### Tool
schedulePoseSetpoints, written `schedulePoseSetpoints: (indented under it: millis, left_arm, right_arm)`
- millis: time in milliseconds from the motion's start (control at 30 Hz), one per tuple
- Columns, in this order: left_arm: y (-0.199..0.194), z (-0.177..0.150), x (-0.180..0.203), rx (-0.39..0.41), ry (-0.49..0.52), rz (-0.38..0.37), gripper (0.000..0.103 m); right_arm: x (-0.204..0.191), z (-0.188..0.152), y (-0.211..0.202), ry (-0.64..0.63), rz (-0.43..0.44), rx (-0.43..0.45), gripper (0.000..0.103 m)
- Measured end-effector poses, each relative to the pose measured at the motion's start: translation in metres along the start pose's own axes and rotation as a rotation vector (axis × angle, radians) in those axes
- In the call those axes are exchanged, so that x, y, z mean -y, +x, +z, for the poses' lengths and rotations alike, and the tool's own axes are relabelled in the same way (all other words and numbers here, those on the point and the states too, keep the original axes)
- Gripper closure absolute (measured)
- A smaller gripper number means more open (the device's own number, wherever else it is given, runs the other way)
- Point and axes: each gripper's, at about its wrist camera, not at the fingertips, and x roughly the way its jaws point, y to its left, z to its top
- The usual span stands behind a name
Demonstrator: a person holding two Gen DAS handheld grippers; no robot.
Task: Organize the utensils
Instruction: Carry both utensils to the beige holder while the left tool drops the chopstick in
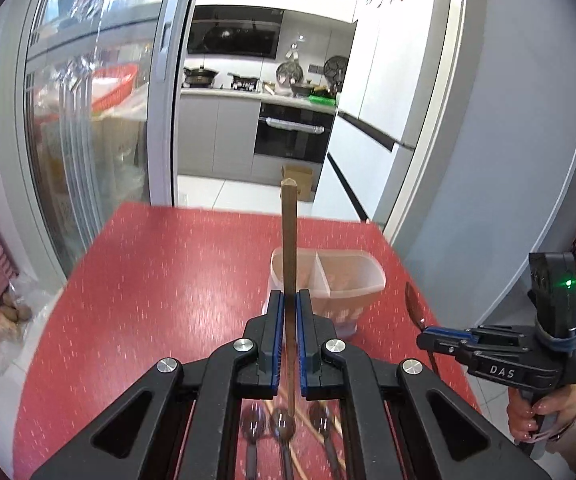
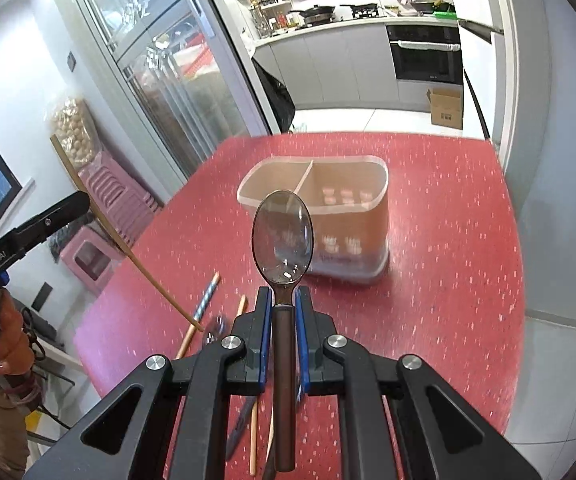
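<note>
Left tool (image 1: 289, 312) clamped on an upright wooden chopstick (image 1: 288, 240), right tool (image 2: 284, 304) clamped on a spoon (image 2: 282, 236) by its handle, both above the red bench (image 2: 447, 240) near the divided translucent holder (image 2: 351, 184), loose utensils (image 2: 208, 300) lying below.

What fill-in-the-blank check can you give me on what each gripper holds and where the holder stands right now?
1. The left gripper is shut on a wooden ____.
2. The right gripper is shut on a ____ with its bowl pointing away from the camera.
3. The translucent utensil holder on the red table is split into ____ compartments.
4. Both compartments hold ____ utensils.

Missing words: chopstick; spoon; two; no
</note>
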Motion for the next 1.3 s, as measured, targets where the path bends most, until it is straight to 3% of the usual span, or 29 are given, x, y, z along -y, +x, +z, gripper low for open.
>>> schedulePoseSetpoints:
  millis: [400,533,833,1067,1300]
  left_arm:
    - [0.033,0.105,0.010,0.087,0.022,-0.022,0.069]
    - [0.056,0.118,0.011,0.093,0.031,-0.012,0.069]
    - [0.122,0.107,0.011,0.045,0.010,-0.011,0.069]
    - [0.156,0.083,0.006,-0.007,0.003,0.000,0.069]
    - [0.176,0.057,0.009,-0.050,0.018,0.025,0.069]
  right_arm:
    - [0.001,0.088,0.002,-0.058,-0.008,0.137,0.090]
    - [0.007,0.117,0.015,-0.067,-0.009,0.201,0.090]
    - [0.018,0.140,0.077,-0.114,-0.018,0.297,0.090]
    - [0.022,0.122,0.114,-0.171,-0.050,0.274,0.090]
    - [0.028,0.095,0.123,-0.178,-0.089,0.302,0.090]
